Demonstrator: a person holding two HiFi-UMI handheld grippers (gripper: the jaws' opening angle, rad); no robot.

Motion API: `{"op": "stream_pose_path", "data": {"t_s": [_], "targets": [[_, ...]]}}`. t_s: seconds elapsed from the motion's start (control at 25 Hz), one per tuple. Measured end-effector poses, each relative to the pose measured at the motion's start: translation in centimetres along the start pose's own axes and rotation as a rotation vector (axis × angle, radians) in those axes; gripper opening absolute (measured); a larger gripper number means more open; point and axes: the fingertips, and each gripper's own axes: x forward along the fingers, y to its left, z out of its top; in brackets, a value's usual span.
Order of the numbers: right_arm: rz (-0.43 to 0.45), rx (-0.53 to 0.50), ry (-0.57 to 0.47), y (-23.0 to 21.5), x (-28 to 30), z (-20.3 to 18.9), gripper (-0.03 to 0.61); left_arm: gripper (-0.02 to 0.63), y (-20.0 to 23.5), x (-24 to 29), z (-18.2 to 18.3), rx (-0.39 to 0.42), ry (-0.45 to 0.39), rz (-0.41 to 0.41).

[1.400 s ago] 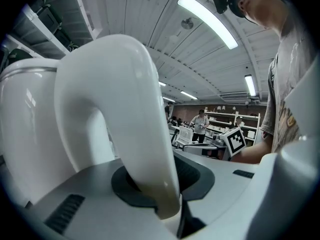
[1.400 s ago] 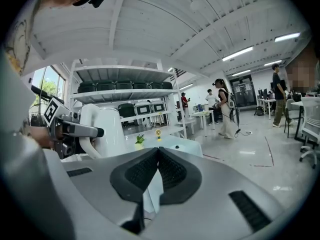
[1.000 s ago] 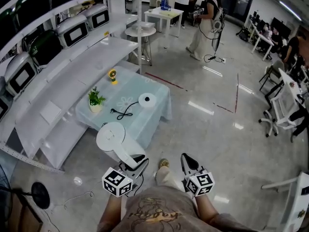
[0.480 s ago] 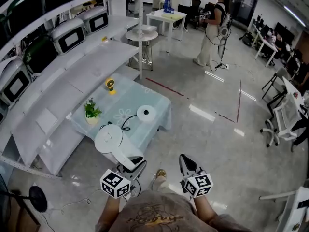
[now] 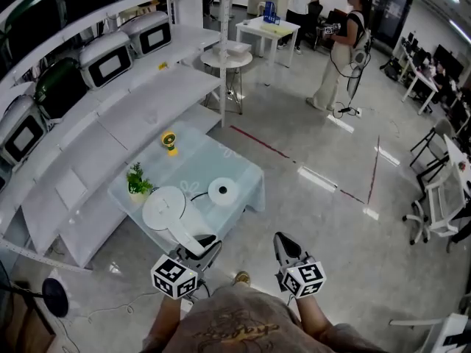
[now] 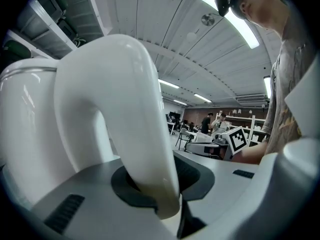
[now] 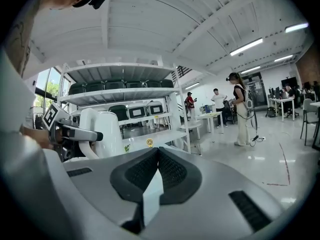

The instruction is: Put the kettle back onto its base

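Note:
In the head view a white kettle (image 5: pixel 169 212) hangs over the near edge of a low table (image 5: pixel 246 173) covered in pale blue cloth. My left gripper (image 5: pixel 197 246) is shut on the kettle's handle (image 6: pixel 125 129), which arches up between the jaws in the left gripper view (image 6: pixel 161 186). The kettle's round white base (image 5: pixel 222 191) lies on the cloth just right of and beyond the kettle. My right gripper (image 5: pixel 284 244) is carried beside the left one over the floor; its jaws meet with nothing between them (image 7: pixel 157 156). From the right gripper view the kettle (image 7: pixel 107 129) shows at the left.
A potted plant (image 5: pixel 137 181) and a small yellow fan (image 5: pixel 170 141) stand on the table. White shelving with oven-like appliances (image 5: pixel 103 57) runs along the left. A round side table (image 5: pixel 226 56) and two standing people (image 5: pixel 346 50) are farther back. A black floor stand (image 5: pixel 55 294) is at lower left.
Both grippers and the kettle have been carried forward towards the table. The kettle, earlier short of the table, now overlaps its near edge close to the base.

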Motion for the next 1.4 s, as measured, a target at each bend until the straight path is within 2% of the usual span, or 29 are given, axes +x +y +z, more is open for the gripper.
{"op": "stream_pose_path", "data": {"t_s": [0.32, 0.6, 1.04, 1.4], "targets": [[0.07, -0.022, 0.01, -4.0, 4.9, 1.5, 0.002, 0.095, 3.2, 4.8, 1.3, -0.014, -0.018, 0.063], [0.067, -0.003, 0.023, -5.9, 6.6, 1.4, 0.002, 0.095, 4.7, 7.4, 2.0, 0.018, 0.008, 0.07], [-0.014, 0.025, 0.001, -7.8, 8.2, 2.7, 0.002, 0.097, 7.1, 10.0, 3.0, 0.056, 0.021, 0.014], [-0.064, 0.046, -0.001, -8.5, 10.0, 2.8, 0.002, 0.097, 9.9, 13.1, 2.5, 0.094, 0.045, -0.055]]}}
